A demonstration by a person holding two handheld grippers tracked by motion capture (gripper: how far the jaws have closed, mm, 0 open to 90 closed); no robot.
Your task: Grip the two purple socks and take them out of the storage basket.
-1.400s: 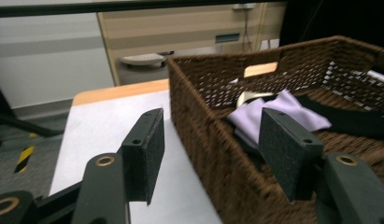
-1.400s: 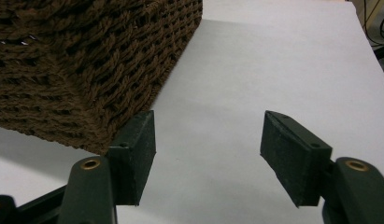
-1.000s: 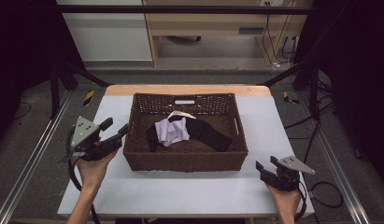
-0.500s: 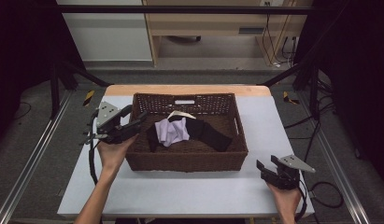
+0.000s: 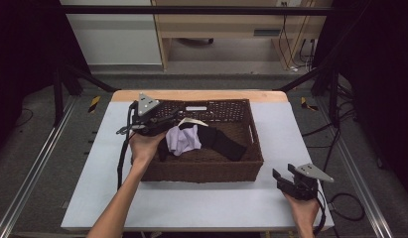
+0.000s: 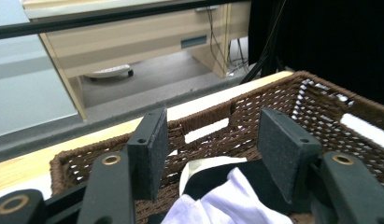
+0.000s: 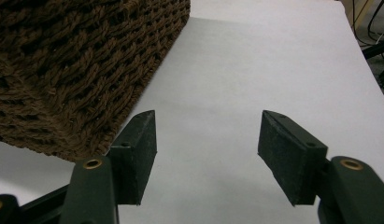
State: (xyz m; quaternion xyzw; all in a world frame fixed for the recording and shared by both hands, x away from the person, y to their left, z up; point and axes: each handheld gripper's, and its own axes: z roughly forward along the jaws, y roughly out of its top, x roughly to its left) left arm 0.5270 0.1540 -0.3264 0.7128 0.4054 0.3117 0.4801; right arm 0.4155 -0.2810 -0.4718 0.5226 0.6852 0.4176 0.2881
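High view, items on your desk [image 5: 201,208]:

1. Wicker basket [image 5: 206,169], dark brown, rectangular, set toward the far middle of the white desk top, with a slot handle in each short wall.
2. Lilac cloth [image 5: 183,139], bunched, lying in the left half of the basket.
3. Black garment [image 5: 224,143], spread from beneath the lilac cloth toward the basket's right side; a pale strip [image 5: 194,122] curves along its far edge.
4. Your left tool [image 5: 168,121], held above the basket's far left corner, grey plate on top, jaws pointing right over the clothes. Your left hand [image 5: 146,148] grips it from the near side.
5. Your right tool [image 5: 282,177], low at the near right corner of the desk, just off the basket's near right corner, well apart from the clothes.

Left gripper view: your left tool [image 6: 213,149] stands wide, nothing between its pads; the lilac cloth [image 6: 227,205] and black garment [image 6: 203,184] lie just below them, with the basket's far wall [image 6: 255,109] behind.

Right gripper view: your right tool [image 7: 208,149] stands wide and empty over bare desk [image 7: 255,70], the basket's corner [image 7: 77,65] at its left.
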